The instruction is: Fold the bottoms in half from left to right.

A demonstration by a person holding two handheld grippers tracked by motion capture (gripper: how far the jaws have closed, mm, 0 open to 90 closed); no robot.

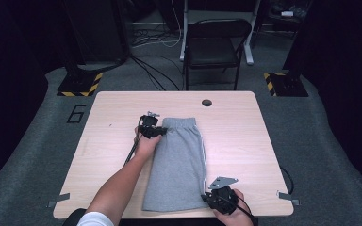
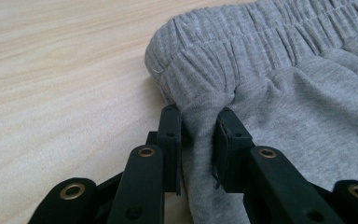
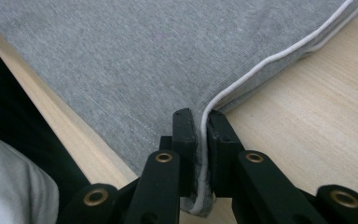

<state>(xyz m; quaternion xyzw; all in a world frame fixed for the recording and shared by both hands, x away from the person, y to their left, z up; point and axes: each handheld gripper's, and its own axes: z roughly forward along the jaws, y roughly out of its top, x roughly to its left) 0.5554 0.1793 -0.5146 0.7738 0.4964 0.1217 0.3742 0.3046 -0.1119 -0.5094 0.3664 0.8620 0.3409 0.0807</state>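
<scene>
Light wood-grain bench (image 1: pixel 245 136) on grey carpet; a folding chair (image 1: pixel 215 44) stands beyond. Grey shorts (image 1: pixel 179 162) with white side piping lie flat mid-bench. Right gripper (image 1: pixel 206 197) is clamped on the near hem corner, left gripper (image 1: pixel 162 132) pinches fabric below the far waistband.

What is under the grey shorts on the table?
The shorts lie flat on the wooden table; bare wood shows all around them. Whatever is beneath the fabric is covered. They look folded double, so a lower layer is mostly hidden.
</scene>
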